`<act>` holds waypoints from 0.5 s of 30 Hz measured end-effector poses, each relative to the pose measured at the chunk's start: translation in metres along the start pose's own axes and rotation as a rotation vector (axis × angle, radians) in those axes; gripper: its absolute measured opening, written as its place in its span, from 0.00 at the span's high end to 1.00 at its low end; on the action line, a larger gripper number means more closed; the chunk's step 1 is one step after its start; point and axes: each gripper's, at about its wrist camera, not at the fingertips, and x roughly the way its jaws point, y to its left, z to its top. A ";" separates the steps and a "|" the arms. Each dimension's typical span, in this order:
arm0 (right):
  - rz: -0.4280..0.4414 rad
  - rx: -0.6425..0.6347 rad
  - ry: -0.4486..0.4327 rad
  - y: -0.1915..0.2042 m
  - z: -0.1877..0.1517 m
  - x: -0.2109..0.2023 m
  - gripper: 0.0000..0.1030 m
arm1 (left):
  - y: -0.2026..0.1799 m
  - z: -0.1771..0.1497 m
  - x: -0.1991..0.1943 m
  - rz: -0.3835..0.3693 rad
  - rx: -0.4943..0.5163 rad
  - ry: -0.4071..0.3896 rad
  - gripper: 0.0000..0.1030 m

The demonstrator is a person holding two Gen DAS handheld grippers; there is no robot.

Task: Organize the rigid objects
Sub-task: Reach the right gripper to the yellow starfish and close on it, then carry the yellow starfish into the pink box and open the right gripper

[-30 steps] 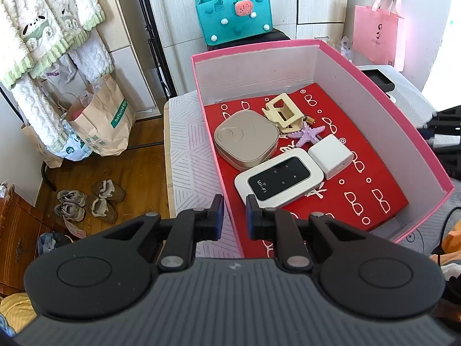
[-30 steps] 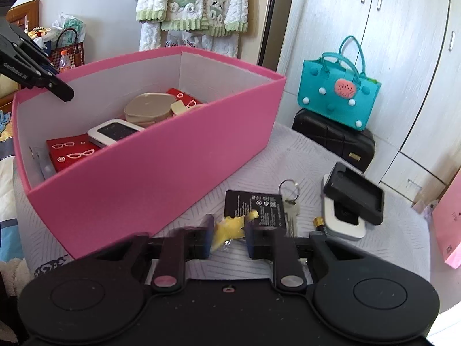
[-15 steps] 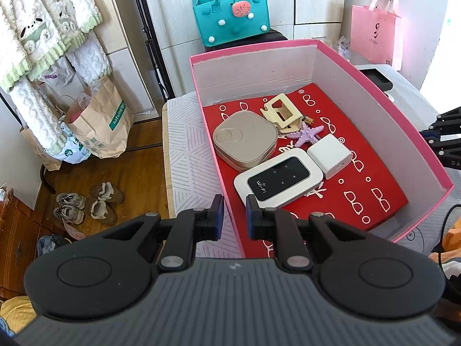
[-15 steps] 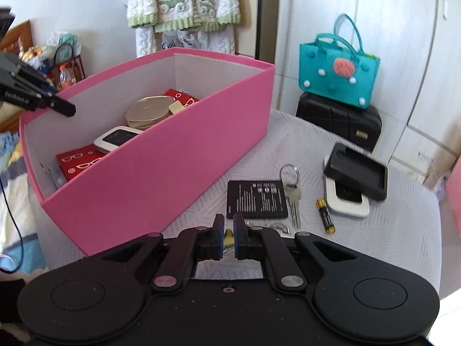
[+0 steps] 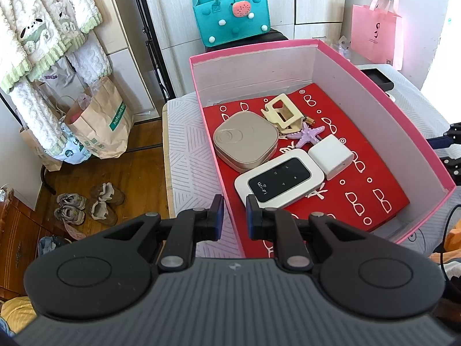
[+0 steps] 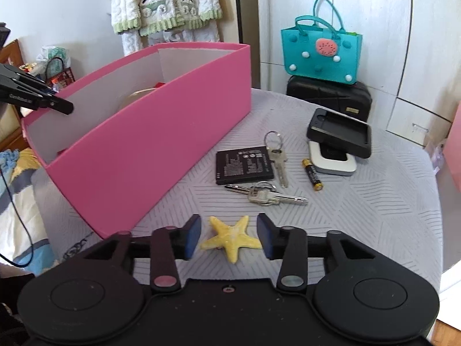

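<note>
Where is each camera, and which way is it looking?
Left wrist: sits on the left tool, above the pink box's near corner, looking down inside at the wifi gadget; its own black fingers show.
Right wrist: sits on the right tool, low over the table, looking across the yellow starfish between its open fingers.
Shared: the pink box and teal bag.

1. The pink box (image 6: 149, 144) is seen to be of matt card, white inside.
2. The yellow starfish (image 6: 232, 238) is finished glossy and slightly bumpy.
3. The keys (image 6: 266, 194) are of shiny metal.
4. The table cover (image 6: 360, 210) is shown as grey ribbed cloth.
5. The Wi-Fi router (image 5: 279, 183) is cased in smooth white plastic with a glossy black face.
6. The floor (image 5: 138, 178) is laid in polished wood.
</note>
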 end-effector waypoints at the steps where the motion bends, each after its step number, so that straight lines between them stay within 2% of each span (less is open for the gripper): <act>1: -0.005 0.001 0.006 0.000 0.000 0.002 0.48 | 0.001 -0.001 0.000 0.001 0.001 0.000 0.87; 6: -0.026 -0.001 0.066 0.005 -0.004 0.018 0.39 | 0.002 -0.002 0.000 0.001 0.002 0.000 0.87; 9: -0.042 -0.016 0.049 0.008 -0.007 0.023 0.37 | 0.002 -0.002 0.000 0.001 0.002 0.000 0.87; 12: -0.042 -0.011 0.044 0.007 -0.007 0.023 0.43 | 0.002 -0.002 0.000 0.000 0.001 -0.001 0.87; 15: -0.029 -0.020 0.056 0.005 -0.004 0.024 0.43 | 0.002 -0.002 0.000 0.000 0.000 -0.001 0.87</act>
